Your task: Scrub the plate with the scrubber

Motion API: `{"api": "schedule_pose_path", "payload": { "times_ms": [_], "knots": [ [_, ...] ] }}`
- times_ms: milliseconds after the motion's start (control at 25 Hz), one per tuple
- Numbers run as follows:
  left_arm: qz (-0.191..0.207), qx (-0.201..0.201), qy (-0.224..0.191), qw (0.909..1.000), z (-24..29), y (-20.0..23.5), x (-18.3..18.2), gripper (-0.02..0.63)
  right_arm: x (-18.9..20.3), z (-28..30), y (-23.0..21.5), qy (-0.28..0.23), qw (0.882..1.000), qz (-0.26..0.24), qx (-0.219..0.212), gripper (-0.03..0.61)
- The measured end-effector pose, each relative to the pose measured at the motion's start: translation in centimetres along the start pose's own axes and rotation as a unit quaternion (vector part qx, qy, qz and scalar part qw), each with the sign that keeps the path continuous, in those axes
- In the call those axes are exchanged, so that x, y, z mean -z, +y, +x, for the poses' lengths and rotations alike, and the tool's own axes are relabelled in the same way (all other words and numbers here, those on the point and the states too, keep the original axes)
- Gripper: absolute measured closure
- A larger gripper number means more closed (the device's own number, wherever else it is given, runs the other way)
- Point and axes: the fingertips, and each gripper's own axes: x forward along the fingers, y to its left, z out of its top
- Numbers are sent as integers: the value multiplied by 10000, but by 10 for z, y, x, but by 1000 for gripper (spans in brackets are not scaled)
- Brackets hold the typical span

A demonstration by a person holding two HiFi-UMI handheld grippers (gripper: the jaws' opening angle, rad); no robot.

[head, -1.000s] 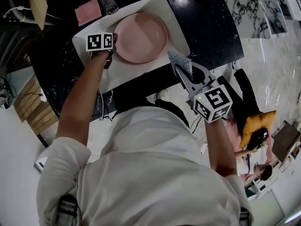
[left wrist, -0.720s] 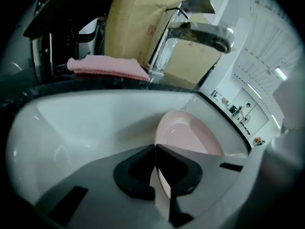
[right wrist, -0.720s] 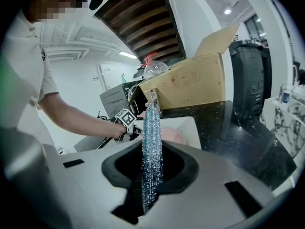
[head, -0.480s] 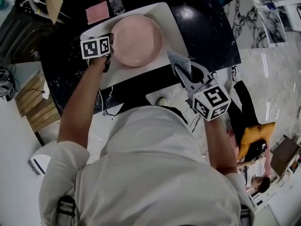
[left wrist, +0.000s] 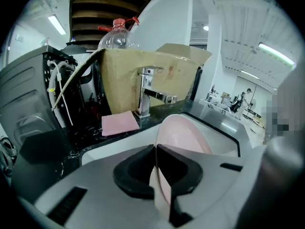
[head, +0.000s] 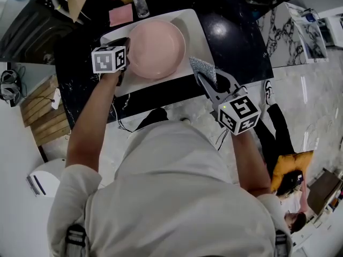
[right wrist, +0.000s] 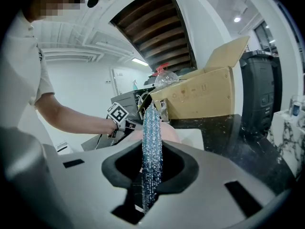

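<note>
Head view: one pink plate (head: 156, 48) was recorded over the white sink (head: 197, 27) set in the black desk (head: 238, 42); whether it touched the sink could not be told. The left claw (head: 124, 55) was noted at the plate's left rim. The right claw (head: 208, 83) was held apart from the plate, near the desk's front edge, with one silvery scrubber (head: 203, 67) in it. One pink cloth (head: 121, 15) was listed behind the sink. Left gripper view: the left claw (left wrist: 156, 151) was seen clamped on the thin rim of the plate (left wrist: 186, 136), which stood tilted. One faucet (left wrist: 145, 93), one cardboard box (left wrist: 152, 73) and one bottle (left wrist: 116, 32) were counted behind. Right gripper view: the right claw (right wrist: 151, 168) was seen closed on the scrubber (right wrist: 152, 137), held edge-on. Handling, as judged: the plate is stiff, smooth, breakable and probably slippery when wet, best taken at the rim. The scrubber is light, soft and springy, best pinched across its middle.
</note>
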Motion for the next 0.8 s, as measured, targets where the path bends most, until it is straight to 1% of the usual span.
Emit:
{"api": "schedule_pose_path", "payload": {
  "times_ms": [200, 400, 480, 640, 800],
  "knots": [
    [232, 80, -263, 9994, -19, -23, -17, 601, -1, -5, 1, -72, 9999, -75, -38, 500],
    [296, 119, -510, 9982, -33, -42, -33, 600, -8, -10, -4, -201, 9996, -174, -15, 500],
    [188, 118, -613, 9979, -40, -48, -39, 598, -12, -11, -7, -241, 9995, -225, 15, 500],
    [-173, 173, -811, 9964, -50, -59, -50, 598, -24, -8, -17, -323, 9988, -360, 98, 500],
    [-386, 266, -999, 9939, -60, -72, -59, 598, -38, 6, -25, -362, 9975, -584, 169, 500]
  ]
}}
